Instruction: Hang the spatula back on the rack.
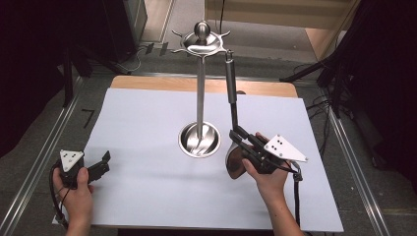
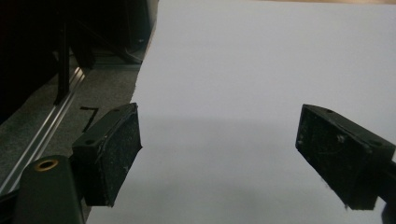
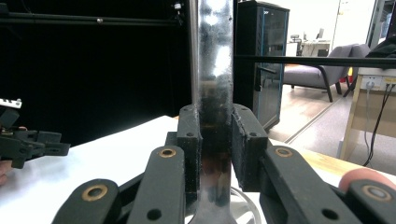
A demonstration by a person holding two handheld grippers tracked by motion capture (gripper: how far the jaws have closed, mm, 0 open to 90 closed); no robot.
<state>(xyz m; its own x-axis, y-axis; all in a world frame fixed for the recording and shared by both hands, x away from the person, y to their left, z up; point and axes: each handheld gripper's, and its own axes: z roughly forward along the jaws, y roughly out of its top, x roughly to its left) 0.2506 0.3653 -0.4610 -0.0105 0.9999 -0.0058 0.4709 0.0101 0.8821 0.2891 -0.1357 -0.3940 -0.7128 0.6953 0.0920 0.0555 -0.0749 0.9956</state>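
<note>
Black jaws of the right gripper (image 3: 215, 140) are clamping a utensil (image 1: 231, 93) by its neck, pads pressing from both sides just below the metal handle. Grip low on the shaft is probably giving control over the long handle, which is reaching up toward the hook ring (image 1: 202, 44) of the rack (image 1: 200, 98).

High view: the utensil is standing near upright, just right of the rack's pole. Its broad brown head is hanging below the person's right hand (image 1: 268, 174), close over the white sheet (image 1: 147, 147). The handle's top end is sitting right by one hook on the ring's right side; whether its loop is on the hook or just beside it, I cannot tell. Judging by this, the work is either hanging the utensil or lifting it off.

Rack base dish (image 1: 199, 139) is resting mid-table, touching nothing but the sheet. Keeping the utensil vertical is keeping it apart from the pole.

Left gripper (image 1: 96, 169) is waiting at the sheet's near left corner, well apart from the rack. Its jaws are standing wide apart with nothing between them, pads (image 2: 119, 154) over bare white sheet. The left hand (image 1: 76, 196) is likely staying out of the way, free to steady the rack if it tips.
</note>
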